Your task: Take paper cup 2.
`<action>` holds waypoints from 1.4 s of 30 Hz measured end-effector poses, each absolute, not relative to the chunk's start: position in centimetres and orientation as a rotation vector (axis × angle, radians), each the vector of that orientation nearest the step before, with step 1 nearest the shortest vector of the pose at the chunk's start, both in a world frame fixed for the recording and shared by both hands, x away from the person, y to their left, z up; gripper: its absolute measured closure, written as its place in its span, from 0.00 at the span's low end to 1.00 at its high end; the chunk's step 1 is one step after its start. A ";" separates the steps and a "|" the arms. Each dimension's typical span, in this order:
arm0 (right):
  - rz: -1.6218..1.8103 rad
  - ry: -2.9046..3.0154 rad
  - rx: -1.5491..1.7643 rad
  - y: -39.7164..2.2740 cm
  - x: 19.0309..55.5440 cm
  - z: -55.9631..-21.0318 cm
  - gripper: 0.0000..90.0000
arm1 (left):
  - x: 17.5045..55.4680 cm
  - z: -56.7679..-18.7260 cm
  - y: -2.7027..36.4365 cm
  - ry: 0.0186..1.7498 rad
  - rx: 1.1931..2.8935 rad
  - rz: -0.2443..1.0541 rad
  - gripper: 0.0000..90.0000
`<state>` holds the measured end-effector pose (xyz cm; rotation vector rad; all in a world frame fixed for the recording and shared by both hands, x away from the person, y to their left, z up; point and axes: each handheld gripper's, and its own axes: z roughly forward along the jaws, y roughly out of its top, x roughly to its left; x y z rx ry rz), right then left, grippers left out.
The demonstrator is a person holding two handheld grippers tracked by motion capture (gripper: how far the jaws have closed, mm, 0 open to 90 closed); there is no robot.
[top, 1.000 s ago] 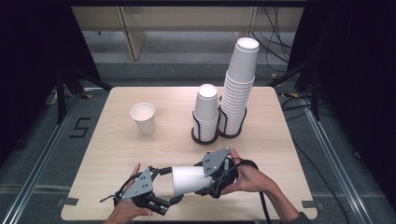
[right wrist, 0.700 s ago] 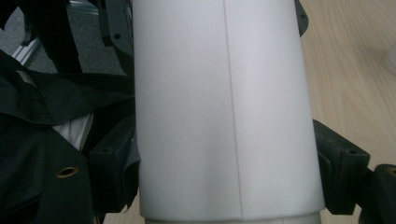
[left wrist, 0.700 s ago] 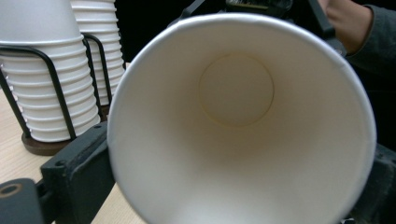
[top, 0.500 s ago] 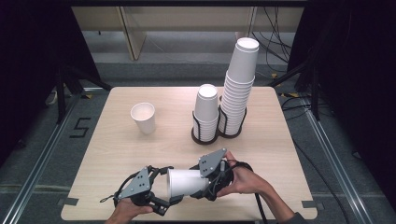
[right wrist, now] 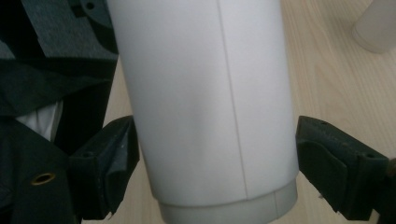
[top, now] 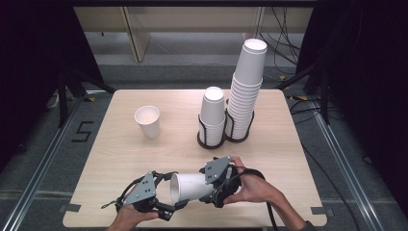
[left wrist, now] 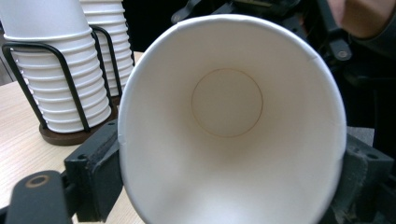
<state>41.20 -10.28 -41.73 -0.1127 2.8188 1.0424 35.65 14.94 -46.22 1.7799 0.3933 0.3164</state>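
Cup racks block the far side; left tabletop seems free.

We read just one mark: a dark "5" on the grey floor left of the table.

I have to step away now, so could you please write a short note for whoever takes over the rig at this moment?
Left gripper: jaws have just been closing on the rim end of the cup, one on each side; it looks gripped.
Right gripper: jaws flank the cup's base end; a small gap shows at one side, so its hold is uncertain.
The cup lies level above the table's near edge, mouth toward the left gripper.
Done: one cup stands upright at the left; two stacks, short and tall, sit in racks.
Left, probably: let go on the right and set this cup down.
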 end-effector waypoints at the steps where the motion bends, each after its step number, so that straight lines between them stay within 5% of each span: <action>1: 0.995 2.820 -0.123 -10.1 40.7 -41.5 0.18 | 35.6 -46.3 14.8 0.398 1.780 0.315 0.14; 14: 0.780 2.826 -0.143 -8.4 39.5 -42.8 0.27 | 35.8 -46.9 14.3 0.410 1.812 0.277 0.09; 28: 1.121 2.819 -0.022 -9.8 41.2 -42.6 0.27 | 36.5 -47.1 15.2 0.550 1.695 0.245 0.02; 39: 1.223 2.776 0.033 -10.0 41.3 -42.2 0.27 | 36.4 -47.2 14.7 0.585 1.618 0.171 0.11; 42: 1.245 2.790 0.044 -9.6 41.1 -42.7 0.27 | 36.1 -47.1 14.6 0.574 1.596 0.184 0.08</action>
